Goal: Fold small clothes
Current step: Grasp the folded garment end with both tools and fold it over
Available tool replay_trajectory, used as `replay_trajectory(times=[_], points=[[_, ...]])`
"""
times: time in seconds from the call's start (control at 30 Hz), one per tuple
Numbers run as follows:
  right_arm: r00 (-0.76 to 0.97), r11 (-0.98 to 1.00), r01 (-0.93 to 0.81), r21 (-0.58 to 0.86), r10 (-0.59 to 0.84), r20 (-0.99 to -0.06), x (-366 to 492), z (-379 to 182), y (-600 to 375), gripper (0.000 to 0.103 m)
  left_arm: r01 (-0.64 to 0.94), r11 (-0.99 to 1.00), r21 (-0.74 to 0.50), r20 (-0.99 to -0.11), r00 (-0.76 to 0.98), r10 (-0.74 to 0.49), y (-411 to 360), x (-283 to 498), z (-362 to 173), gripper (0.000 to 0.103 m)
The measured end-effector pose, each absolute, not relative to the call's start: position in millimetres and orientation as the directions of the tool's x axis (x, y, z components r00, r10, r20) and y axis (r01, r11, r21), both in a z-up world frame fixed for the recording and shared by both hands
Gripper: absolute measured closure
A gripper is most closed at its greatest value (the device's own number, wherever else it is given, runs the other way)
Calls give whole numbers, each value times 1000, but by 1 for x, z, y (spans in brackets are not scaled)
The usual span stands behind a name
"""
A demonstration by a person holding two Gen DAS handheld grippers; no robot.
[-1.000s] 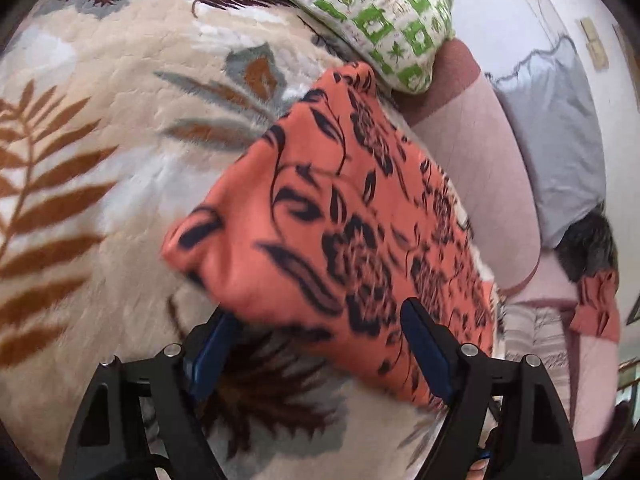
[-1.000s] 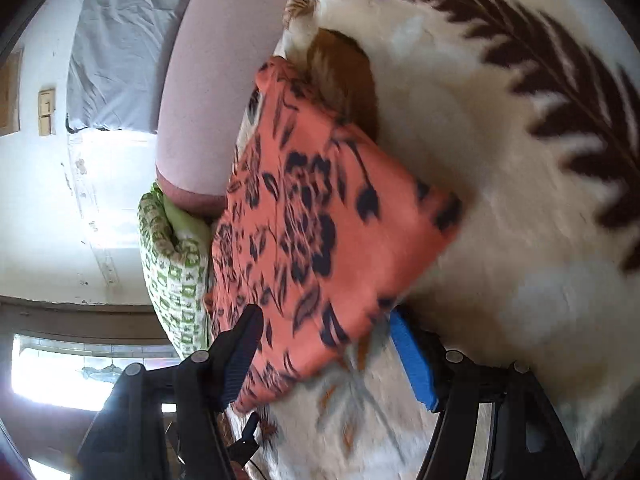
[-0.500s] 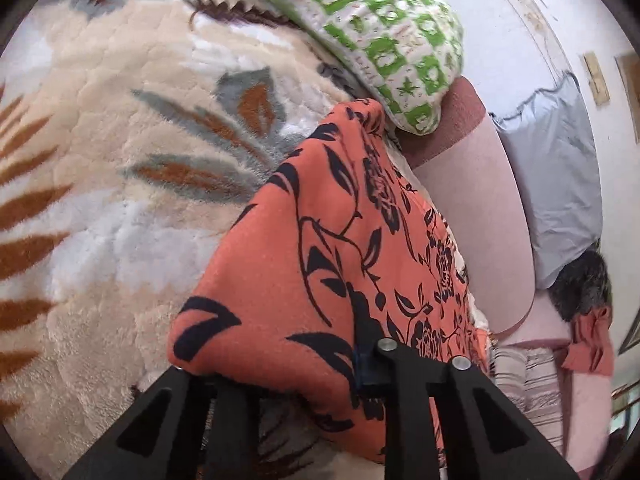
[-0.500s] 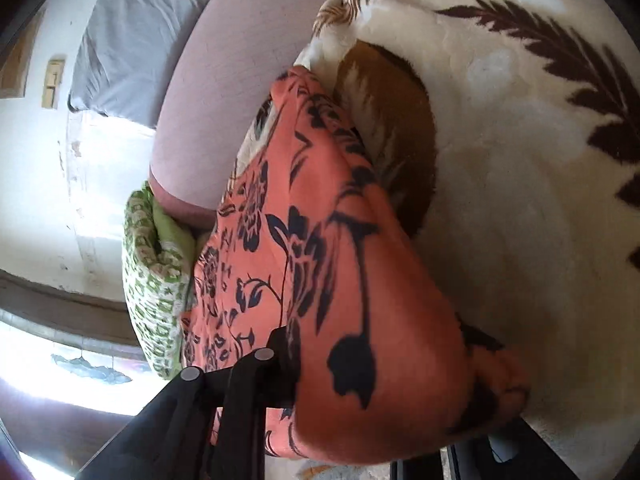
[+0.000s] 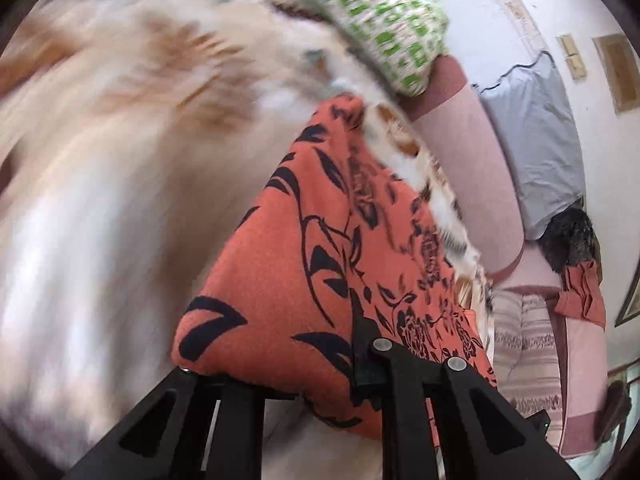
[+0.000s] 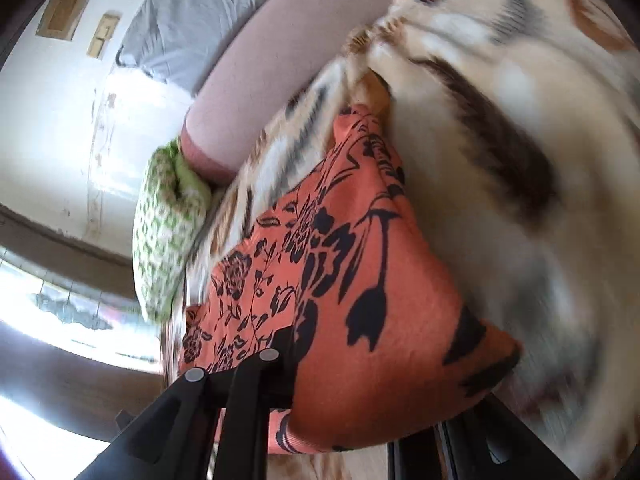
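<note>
- We see an orange fabric garment with a black floral print (image 5: 320, 264) lifted at its near edge above a plush cream blanket with brown leaf patterns (image 5: 100, 200); its far end reaches down to the blanket near the bed's edge.
- Our left gripper (image 5: 280, 376) has its black fingers (image 5: 368, 360) closed tight on one near corner of the garment, the cloth bunching over them.
- Our right gripper (image 6: 360, 384) grips the other near corner (image 6: 360, 288); one black finger (image 6: 284, 356) presses into the fabric, while the opposite finger is mostly hidden beneath the cloth.
- The blanket is blurred in both views, so its pattern is hard to read.
- A green-and-white patterned pillow (image 5: 384, 20) lies at the blanket's far edge, touching a pink padded bolster (image 5: 472, 168).
- Beyond the bolster a grey cloth (image 5: 532, 136) hangs against the white wall (image 6: 52, 120).
- A second orange garment (image 5: 580, 296) is draped on pink furniture well apart from us, with something dark and furry (image 5: 568, 236) just above it.
</note>
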State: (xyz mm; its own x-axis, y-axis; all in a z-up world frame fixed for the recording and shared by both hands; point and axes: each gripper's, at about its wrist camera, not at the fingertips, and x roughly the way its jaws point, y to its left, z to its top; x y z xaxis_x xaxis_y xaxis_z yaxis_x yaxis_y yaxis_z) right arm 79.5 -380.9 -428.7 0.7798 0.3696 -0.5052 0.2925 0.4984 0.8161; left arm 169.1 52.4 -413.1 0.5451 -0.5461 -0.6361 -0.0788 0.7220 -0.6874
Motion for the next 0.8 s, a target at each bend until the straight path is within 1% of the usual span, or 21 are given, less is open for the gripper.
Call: replay_trajectory(times=[0.03,0.07,0.1,0.13,0.17,0.2,0.23,0.27,0.4,0.43,0.47,0.5,0.53,0.6,0.63,0.67,0.73,0.8], points=[[750,512,305,803,391,-534,69,-434,-376,85,-85,732,-676,-648,543,-535,55,158,-417,84],[726,519,323,791,400,-559,62,-437,-373,83,-88,742,-664,-658,540,-525,57,151,-422,79],[702,517,347,783,410,-582,53,-442,-371,81,-95,741,-664,-662,534,-525,58,150,-424,78],[689,508,369,779,412,-595,44,-446,-373,75,-105,721,-685,-651,531,-542,62,150,-426,77],[679,493,390,777,416,-605,37,-447,-374,68,-119,694,-710,-637,527,-563,64,154,-426,69],[672,481,407,777,419,-611,30,-445,-376,62,-122,679,-724,-630,519,-578,66,156,-425,65],[672,477,412,776,417,-613,21,-444,-380,44,-115,668,-735,-621,510,-595,66,160,-425,57],[683,482,407,776,404,-609,11,-436,-381,41,-107,659,-744,-610,510,-606,66,163,-426,53],[710,638,292,712,354,-609,-5,-387,-363,41,-82,656,-751,-582,551,-598,61,166,-425,54],[720,657,258,708,358,-595,-6,-378,-356,46,-76,657,-750,-577,561,-594,61,165,-425,54],[725,671,231,705,365,-584,-4,-370,-347,56,-74,664,-744,-577,572,-583,60,165,-425,62],[726,689,201,696,372,-578,5,-363,-339,63,-78,674,-734,-584,579,-569,61,165,-426,70],[723,709,179,682,376,-580,14,-358,-331,68,-75,686,-724,-589,586,-557,60,166,-426,77],[715,739,149,657,378,-587,48,-354,-309,70,-62,693,-718,-586,591,-555,62,165,-426,79],[707,737,146,660,389,-591,64,-357,-299,76,-58,697,-715,-587,592,-552,62,165,-425,81],[686,721,151,677,416,-597,85,-362,-288,80,-46,704,-709,-585,595,-550,61,164,-422,82],[663,701,164,694,443,-604,117,-371,-271,82,-10,731,-683,-584,609,-537,58,161,-413,83],[638,743,180,645,411,-651,151,-382,-246,82,22,754,-656,-583,620,-526,52,159,-404,83]])
